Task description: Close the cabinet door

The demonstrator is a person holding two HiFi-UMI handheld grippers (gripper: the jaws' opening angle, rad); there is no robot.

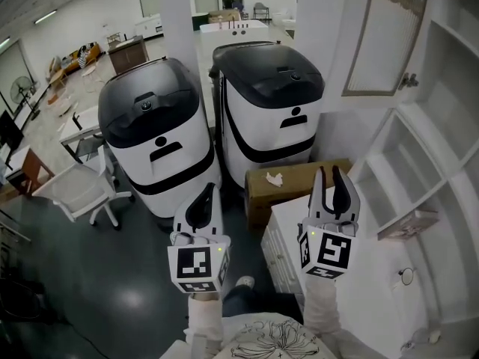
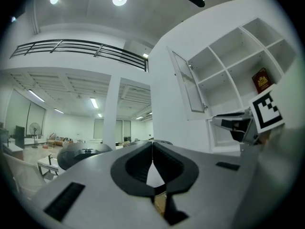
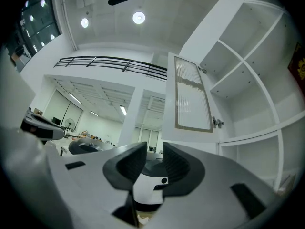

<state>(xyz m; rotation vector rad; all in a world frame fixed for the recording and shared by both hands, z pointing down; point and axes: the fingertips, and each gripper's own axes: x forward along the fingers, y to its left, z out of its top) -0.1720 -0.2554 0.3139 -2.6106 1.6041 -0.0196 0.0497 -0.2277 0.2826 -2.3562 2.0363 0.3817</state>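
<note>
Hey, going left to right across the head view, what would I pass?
white chair → left black-lidded machine → right black-lidded machine → open cabinet door → cabinet shelves

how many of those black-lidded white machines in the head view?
2 machines: one at left beside the white chair; one at right behind the cardboard box. Others may be hidden.

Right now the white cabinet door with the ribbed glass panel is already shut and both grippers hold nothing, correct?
Not quite. The white cabinet door with the ribbed glass panel is not shut: it stands swung open from the white shelf unit, as the right gripper view shows. The left gripper and right gripper do hold nothing.
</note>
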